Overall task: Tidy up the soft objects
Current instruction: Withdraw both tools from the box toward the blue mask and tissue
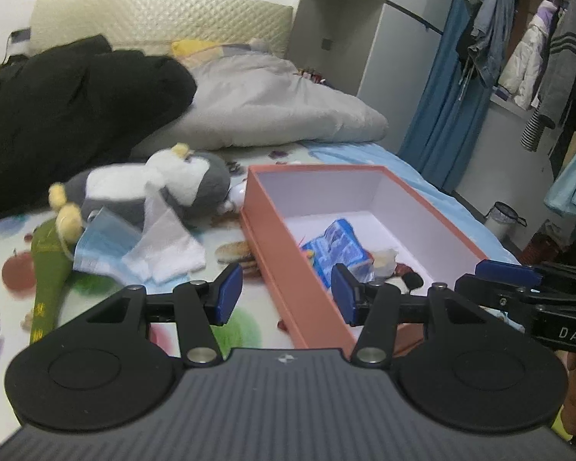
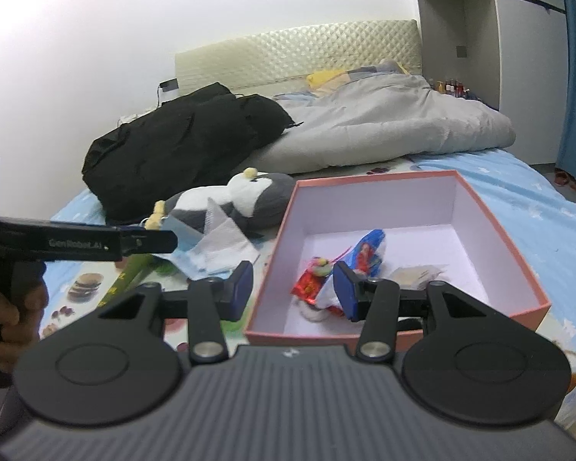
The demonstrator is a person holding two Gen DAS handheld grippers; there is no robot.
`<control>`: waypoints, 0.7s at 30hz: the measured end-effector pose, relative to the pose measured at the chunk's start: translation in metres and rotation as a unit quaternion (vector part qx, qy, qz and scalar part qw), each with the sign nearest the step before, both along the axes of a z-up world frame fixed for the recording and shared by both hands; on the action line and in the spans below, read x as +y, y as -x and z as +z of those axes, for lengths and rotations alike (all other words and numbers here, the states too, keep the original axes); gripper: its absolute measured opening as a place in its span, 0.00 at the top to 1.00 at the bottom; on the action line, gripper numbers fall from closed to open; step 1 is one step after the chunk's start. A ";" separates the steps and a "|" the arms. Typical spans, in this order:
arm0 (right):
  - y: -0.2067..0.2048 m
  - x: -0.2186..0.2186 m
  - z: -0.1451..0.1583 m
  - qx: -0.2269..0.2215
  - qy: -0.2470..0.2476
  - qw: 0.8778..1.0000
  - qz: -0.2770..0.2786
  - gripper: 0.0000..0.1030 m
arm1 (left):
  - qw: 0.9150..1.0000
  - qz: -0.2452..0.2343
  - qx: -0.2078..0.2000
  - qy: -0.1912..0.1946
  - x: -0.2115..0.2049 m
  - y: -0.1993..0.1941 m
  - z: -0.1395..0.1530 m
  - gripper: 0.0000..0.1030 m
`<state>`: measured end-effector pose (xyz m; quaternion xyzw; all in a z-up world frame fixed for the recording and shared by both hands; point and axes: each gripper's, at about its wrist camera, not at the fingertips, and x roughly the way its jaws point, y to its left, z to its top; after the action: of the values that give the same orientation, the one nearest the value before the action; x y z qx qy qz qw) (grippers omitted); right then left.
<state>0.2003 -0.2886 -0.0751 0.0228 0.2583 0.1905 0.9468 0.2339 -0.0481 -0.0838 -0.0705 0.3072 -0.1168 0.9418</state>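
Both claws hang apart and empty over the bed. The plush penguin [image 1: 153,188] lies left of the orange box [image 1: 288,269], long axis crosswise, nearer the left claw [image 1: 284,294] than the right claw [image 2: 293,290].

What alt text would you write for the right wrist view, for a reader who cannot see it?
An open, empty-jawed right tool points over a bed at a pink box that holds a few small packets. Left of the box lie a grey and white plush penguin, a white cloth and a black coat; the left tool reaches in from the left edge.
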 end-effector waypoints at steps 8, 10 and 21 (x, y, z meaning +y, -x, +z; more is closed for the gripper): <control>0.025 0.025 -0.023 0.019 -0.011 1.000 0.018 0.52 | 1.000 0.010 0.010 0.004 0.014 0.039 -0.020 0.44; 0.031 0.032 -0.028 0.026 -0.010 0.999 0.021 0.52 | 1.000 0.012 0.012 0.008 0.017 0.046 -0.024 0.44; 0.046 0.055 -0.040 0.030 0.016 0.999 0.028 0.52 | 0.999 0.042 0.012 0.020 0.044 0.069 -0.036 0.44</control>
<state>0.1546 -0.2341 -0.1147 0.0059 0.2905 0.2117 0.9331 0.1651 -0.0043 -0.1203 -0.1034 0.3132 -0.0823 0.9404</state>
